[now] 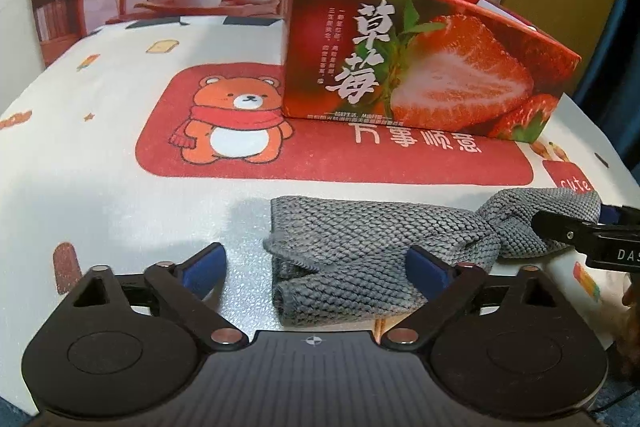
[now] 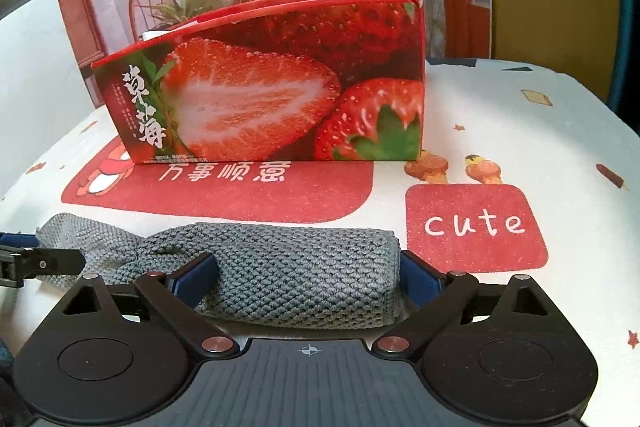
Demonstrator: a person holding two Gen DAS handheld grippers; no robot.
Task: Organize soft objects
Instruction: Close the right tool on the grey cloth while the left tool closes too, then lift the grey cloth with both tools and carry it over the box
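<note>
A grey knitted cloth lies loosely folded on the tablecloth near the front edge. My left gripper stands open over its left end; the right pad touches the fabric and the left pad is off it. My right gripper is open around the thicker folded end of the cloth, which fills the gap between the wide jaws. The left pad rests over the fabric and the right pad sits at the fold's edge. Each view shows the other gripper's black finger at the cloth's far end.
A red strawberry-printed box stands open-topped behind the cloth, with something white inside. The table carries a white printed tablecloth with a bear panel and a "cute" patch. A printed backdrop rises behind.
</note>
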